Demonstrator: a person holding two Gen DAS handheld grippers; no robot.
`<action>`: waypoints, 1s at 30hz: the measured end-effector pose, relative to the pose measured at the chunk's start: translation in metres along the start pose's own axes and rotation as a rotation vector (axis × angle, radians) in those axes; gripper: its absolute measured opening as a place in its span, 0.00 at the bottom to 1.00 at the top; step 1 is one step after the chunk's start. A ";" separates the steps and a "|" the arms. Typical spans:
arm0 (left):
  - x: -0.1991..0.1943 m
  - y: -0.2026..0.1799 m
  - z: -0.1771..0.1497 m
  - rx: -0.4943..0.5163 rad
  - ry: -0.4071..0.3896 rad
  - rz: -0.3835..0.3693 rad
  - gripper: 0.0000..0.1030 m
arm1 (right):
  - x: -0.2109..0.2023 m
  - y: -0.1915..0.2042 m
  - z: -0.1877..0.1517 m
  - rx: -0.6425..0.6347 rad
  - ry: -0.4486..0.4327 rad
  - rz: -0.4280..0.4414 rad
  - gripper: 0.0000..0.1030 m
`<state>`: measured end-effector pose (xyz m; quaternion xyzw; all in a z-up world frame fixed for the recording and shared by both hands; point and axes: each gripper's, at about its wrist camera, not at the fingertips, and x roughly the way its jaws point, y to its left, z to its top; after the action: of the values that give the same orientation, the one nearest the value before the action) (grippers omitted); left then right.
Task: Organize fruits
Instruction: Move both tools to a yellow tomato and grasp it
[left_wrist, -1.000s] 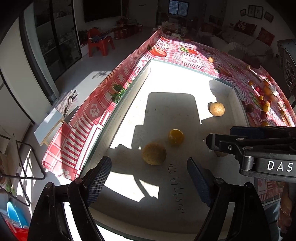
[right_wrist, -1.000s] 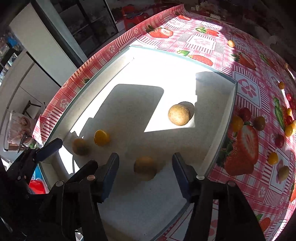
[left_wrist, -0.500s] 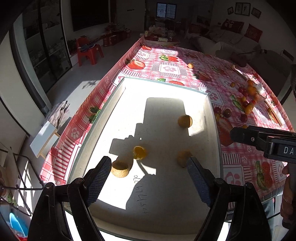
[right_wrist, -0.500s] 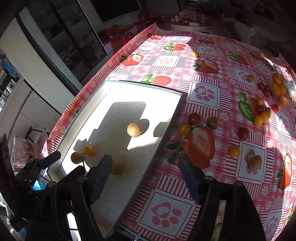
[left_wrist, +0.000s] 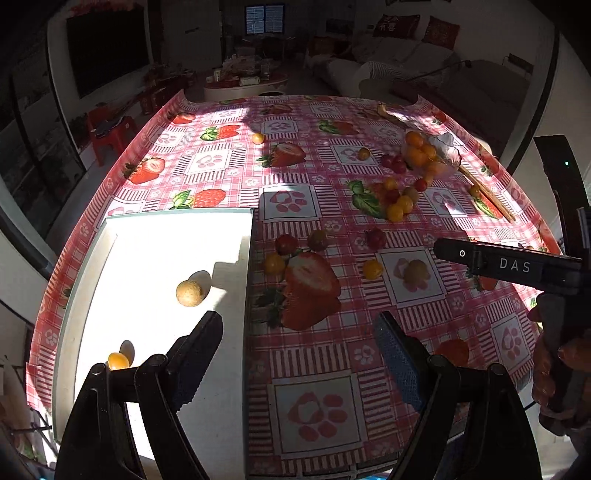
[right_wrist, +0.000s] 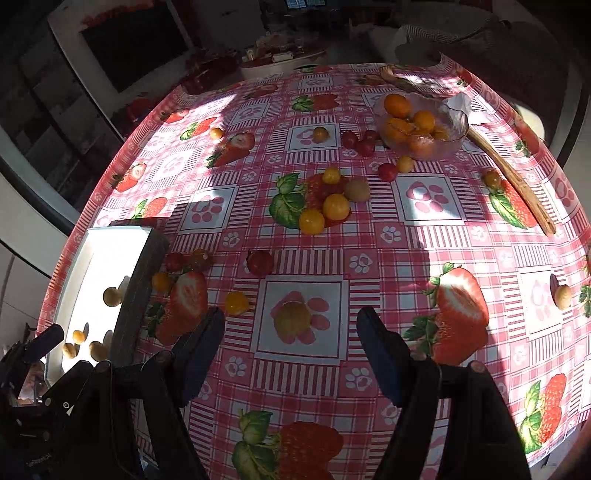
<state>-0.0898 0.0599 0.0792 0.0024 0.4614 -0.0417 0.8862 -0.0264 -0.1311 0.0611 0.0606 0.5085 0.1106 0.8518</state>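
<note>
Both tongs have pulled back from the white tray (left_wrist: 88, 266) and swung out over the strawberry tablecloth (right_wrist: 424, 236). A second ago each hovered low over fruit lying in the tray; now the tray sits off to the left of both, so a drop-off looks finished and the next pick is being lined up.

The left gripper (left_wrist: 297, 356) has its jaws wide apart and empty, its left finger over the tray's right edge. The right gripper (right_wrist: 291, 345) is likewise spread and empty, and a tan longan (right_wrist: 292, 320) lies on the cloth just ahead, between its fingers; that seems the likely next fruit.

In the tray, the right wrist view shows four small fruits: one tan fruit (right_wrist: 112, 296) further up and three close together (right_wrist: 79, 336) near the left gripper. The left wrist view catches only two of them.

On the cloth ahead of the right gripper, well apart, stands one glass bowl (right_wrist: 456, 127) holding roughly six oranges, hard to count through the glare. Beside it lies one wooden spoon (right_wrist: 513, 177). About twenty loose fruits are scattered between the bowl and the tongs.
</note>
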 end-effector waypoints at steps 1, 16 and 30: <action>0.006 -0.008 0.002 0.010 0.001 0.003 0.82 | 0.002 -0.008 0.002 0.011 0.000 -0.012 0.75; 0.085 -0.050 0.025 0.062 0.070 0.001 0.71 | 0.057 -0.037 0.034 -0.014 0.018 -0.051 0.62; 0.106 -0.063 0.035 0.103 0.079 -0.033 0.53 | 0.072 -0.023 0.067 -0.065 -0.035 -0.038 0.54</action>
<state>-0.0061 -0.0121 0.0149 0.0422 0.4933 -0.0797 0.8652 0.0688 -0.1346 0.0268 0.0252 0.4907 0.1099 0.8640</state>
